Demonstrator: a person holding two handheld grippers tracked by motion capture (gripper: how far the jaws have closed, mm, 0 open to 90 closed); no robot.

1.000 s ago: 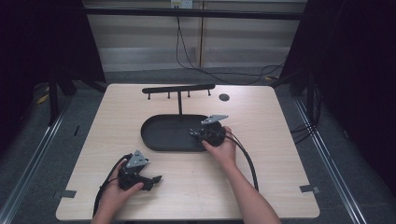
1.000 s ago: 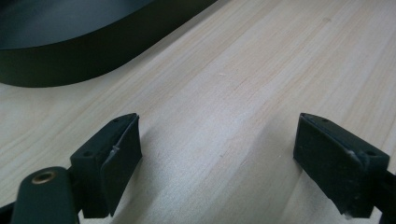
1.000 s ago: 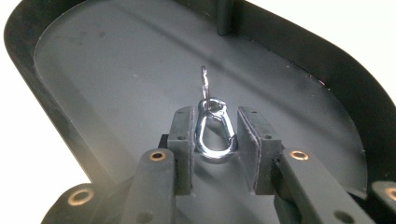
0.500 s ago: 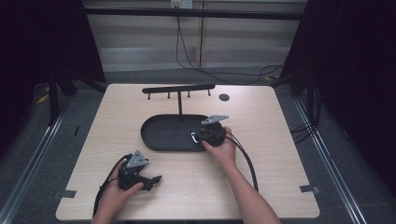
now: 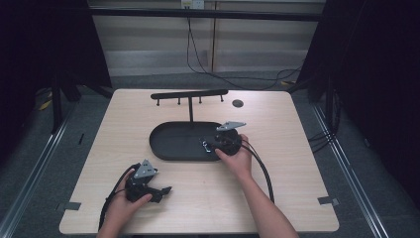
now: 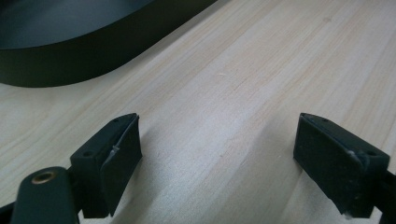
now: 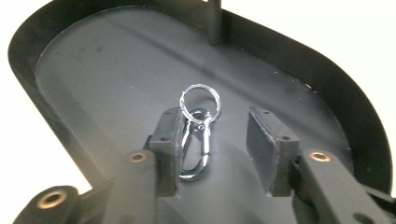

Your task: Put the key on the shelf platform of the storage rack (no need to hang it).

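A silver snap clip with a key ring [image 7: 195, 140] lies in the black oval tray [image 7: 327, 93], at its right end [image 5: 163, 148]. My right gripper [image 7: 215, 135] is low over that end of the tray [image 5: 212, 144]. Its jaws have just been opening, and the clip rests between them against the left pad, clear of the right pad. My left gripper [image 5: 166, 191] lies on the table near the front left, held by a hand. It is open [image 6: 217, 154] with bare wood between its pads, and the tray's wall [image 6: 70, 51] is ahead of it.
A black T-shaped rack with small hooks [image 5: 190, 94] rises from the tray's far side. A small dark disc [image 5: 237, 103] sits on the table behind it. The right gripper's cable [image 5: 262, 171] trails toward the front edge. Light wood lies around the tray.
The right gripper's jaws have spread apart in place, and the clip now shows in the tray at their tips. Both hands have stayed where they were.
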